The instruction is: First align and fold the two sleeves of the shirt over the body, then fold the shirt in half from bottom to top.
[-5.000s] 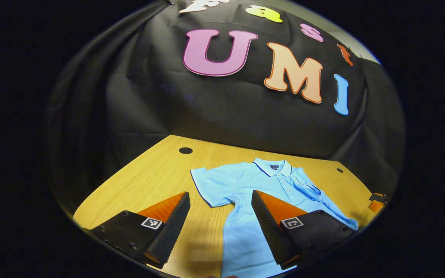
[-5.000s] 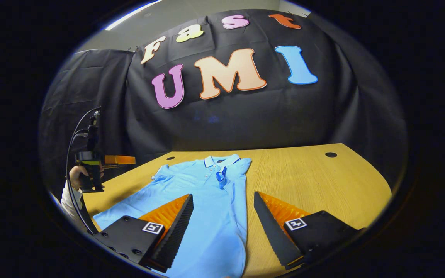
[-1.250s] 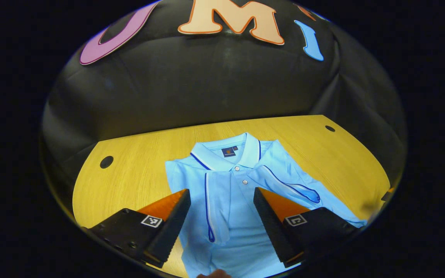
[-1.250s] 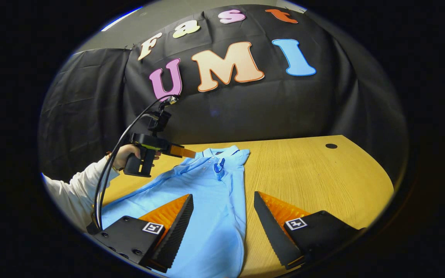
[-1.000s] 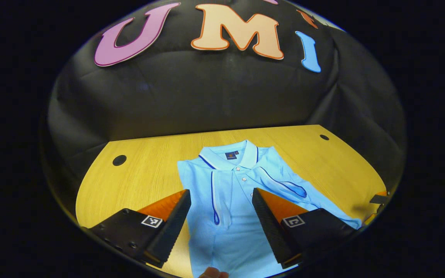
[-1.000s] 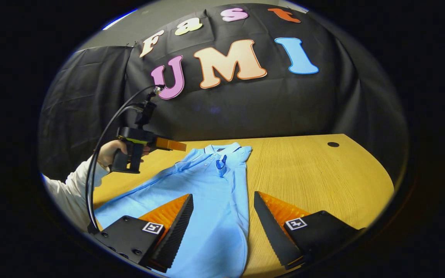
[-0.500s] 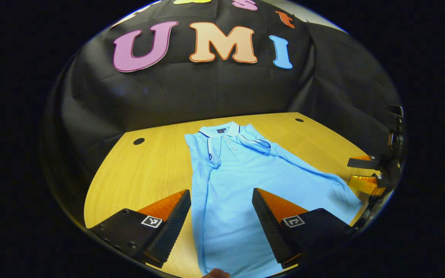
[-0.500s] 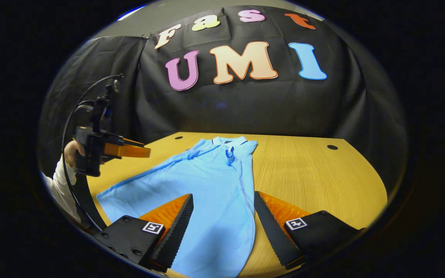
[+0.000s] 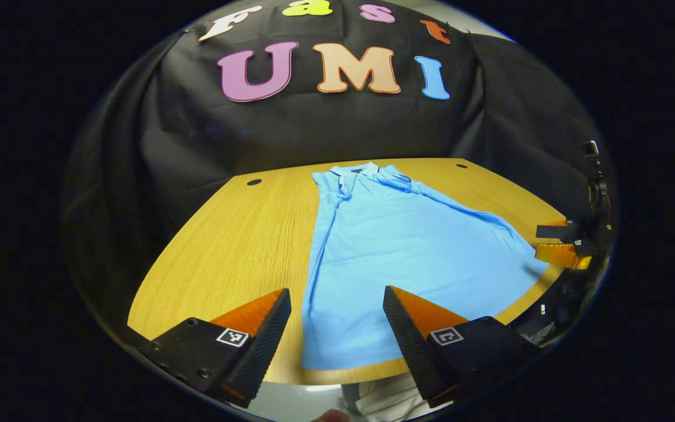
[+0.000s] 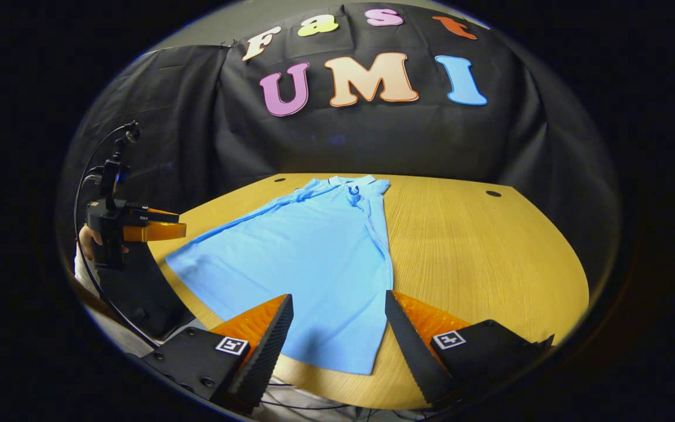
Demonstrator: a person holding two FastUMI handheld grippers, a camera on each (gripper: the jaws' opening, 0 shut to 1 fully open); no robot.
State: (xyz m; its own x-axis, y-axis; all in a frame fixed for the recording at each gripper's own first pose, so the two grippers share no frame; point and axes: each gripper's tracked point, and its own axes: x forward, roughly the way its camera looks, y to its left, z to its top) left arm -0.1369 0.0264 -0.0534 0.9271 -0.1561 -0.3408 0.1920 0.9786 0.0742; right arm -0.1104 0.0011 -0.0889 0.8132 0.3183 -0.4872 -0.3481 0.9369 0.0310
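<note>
Light-blue shirt [image 9: 408, 252] is laid flat on the wooden table [image 9: 238, 246], collar toward the far wall, both sleeves folded onto the body. Left claw [image 9: 337, 328] is held spread wide above the near hem, gripping nothing. Right claw [image 10: 337, 334] is likewise spread and empty over the hem's other corner. Sleeve detail near the collar is too small to be resolved.

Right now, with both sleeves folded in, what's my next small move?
Probably lower both open hand-held grippers to the shirt's bottom hem, left and right each at a corner. Both sleeves already lie over the body near the collar, and the hem is flat at the near table edge, ungrasped.
</note>
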